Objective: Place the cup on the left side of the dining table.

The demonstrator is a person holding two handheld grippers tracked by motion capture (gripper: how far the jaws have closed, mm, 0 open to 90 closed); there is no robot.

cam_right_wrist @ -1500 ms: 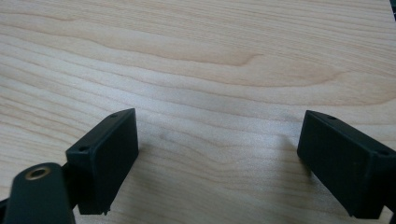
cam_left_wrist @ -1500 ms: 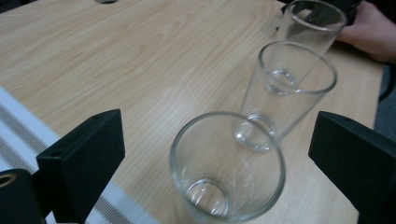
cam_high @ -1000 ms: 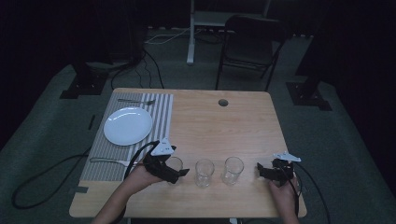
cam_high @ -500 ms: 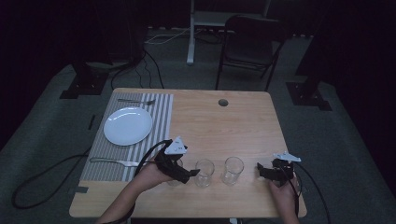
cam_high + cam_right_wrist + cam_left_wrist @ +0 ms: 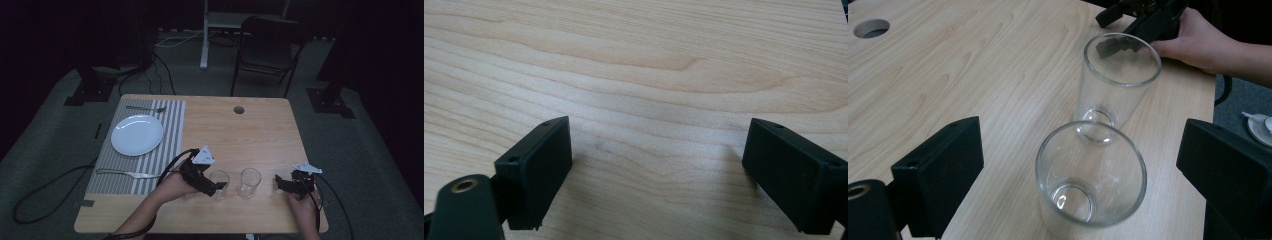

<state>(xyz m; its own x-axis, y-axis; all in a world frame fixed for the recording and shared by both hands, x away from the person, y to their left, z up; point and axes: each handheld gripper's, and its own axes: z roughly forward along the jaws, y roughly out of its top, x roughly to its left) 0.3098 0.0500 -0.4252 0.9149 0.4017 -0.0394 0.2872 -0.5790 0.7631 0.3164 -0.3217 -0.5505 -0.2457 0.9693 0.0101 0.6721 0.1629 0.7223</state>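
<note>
2 glasses point(image 5: 219, 183) – 1 plate point(image 5: 137, 135), 1 fork point(image 5: 145, 108).

left claw point(image 5: 1083, 170) moved right, jaws now flanking near glass point(image 5: 1091, 181)

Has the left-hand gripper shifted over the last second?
Yes. The left gripper has moved rightward, away from the striped placemat, up to the nearer glass.

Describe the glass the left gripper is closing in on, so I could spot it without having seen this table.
On the wooden table, look along the near edge, right of the striped placemat. Two empty clear glasses stand there side by side. It is the left glass, framed by the open left gripper; the right glass stands free.
</note>
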